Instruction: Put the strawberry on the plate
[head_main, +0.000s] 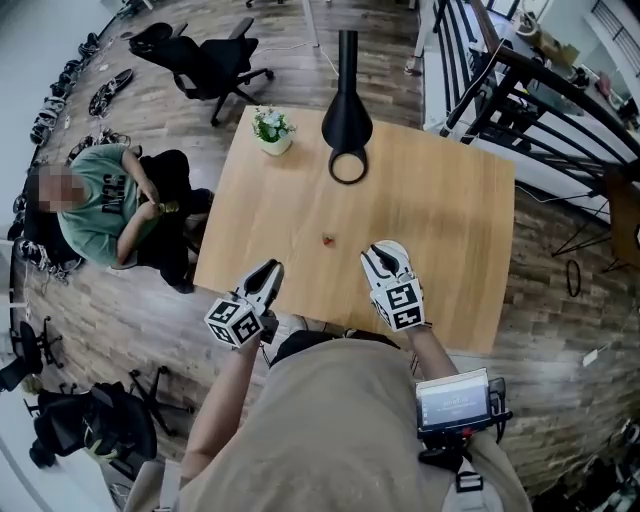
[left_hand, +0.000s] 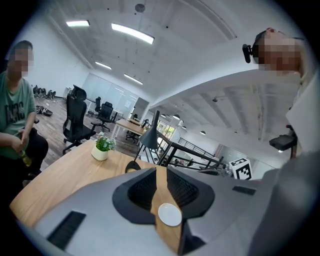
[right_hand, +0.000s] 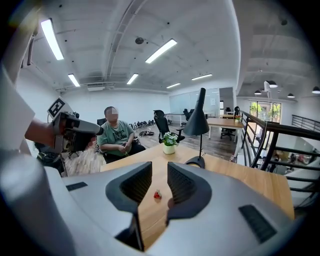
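A small red strawberry lies on the wooden table, near its middle. In the right gripper view the strawberry shows in the gap between the jaws, some way ahead on the wood. My right gripper hovers just right of it, open, nothing between its pads. My left gripper is over the table's near edge, left of the berry. Its jaws stand a little apart. A small white round plate shows low in that gap, on the wood. The plate is hidden in the head view.
A black desk lamp and a small potted plant stand at the table's far side. A seated person is to the left of the table, with office chairs behind. A black railing runs along the right.
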